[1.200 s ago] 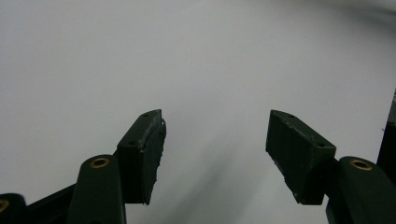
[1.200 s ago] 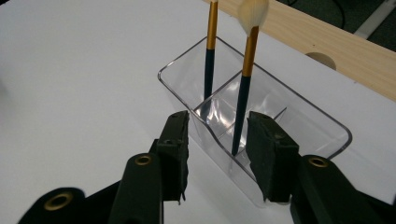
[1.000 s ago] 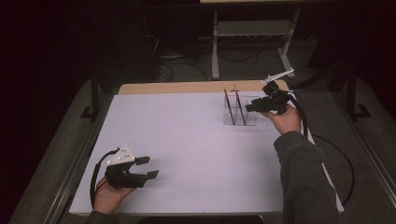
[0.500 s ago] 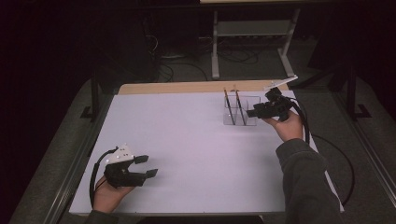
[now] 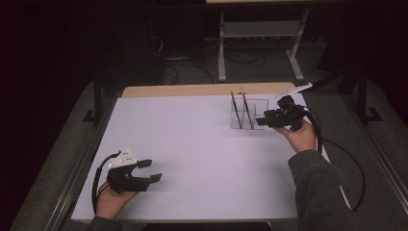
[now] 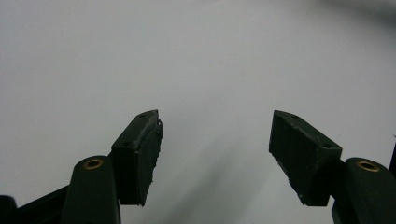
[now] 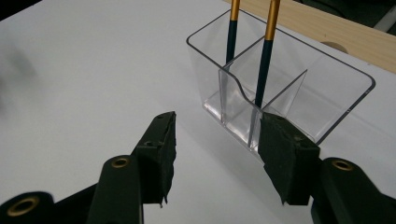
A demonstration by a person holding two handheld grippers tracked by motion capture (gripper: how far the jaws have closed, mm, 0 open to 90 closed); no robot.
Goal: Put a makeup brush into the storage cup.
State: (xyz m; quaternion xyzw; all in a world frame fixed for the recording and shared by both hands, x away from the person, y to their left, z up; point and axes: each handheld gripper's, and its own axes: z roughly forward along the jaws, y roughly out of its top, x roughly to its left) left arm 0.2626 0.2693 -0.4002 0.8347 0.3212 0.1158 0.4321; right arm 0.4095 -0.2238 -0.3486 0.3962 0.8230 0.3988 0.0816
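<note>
White table (image 5: 202, 159) carries a clear divided holder (image 7: 299, 93) at its far right, near the wooden edge strip (image 5: 192, 90); two pencils (image 7: 267, 51) stand tilted in separate compartments of it; right gripper (image 7: 215, 154) sits just beside the holder's near wall, jaws apart and just been opening, nothing between them, one pad (image 7: 287, 156) close against the wall, contact unclear; left gripper (image 6: 215, 154) rests low over bare table at the near left, jaws wide, empty.

Hand-held gripper (image 7: 215, 158) gapes beside clear holder (image 7: 299, 93) with two pencils (image 7: 266, 51).
</note>
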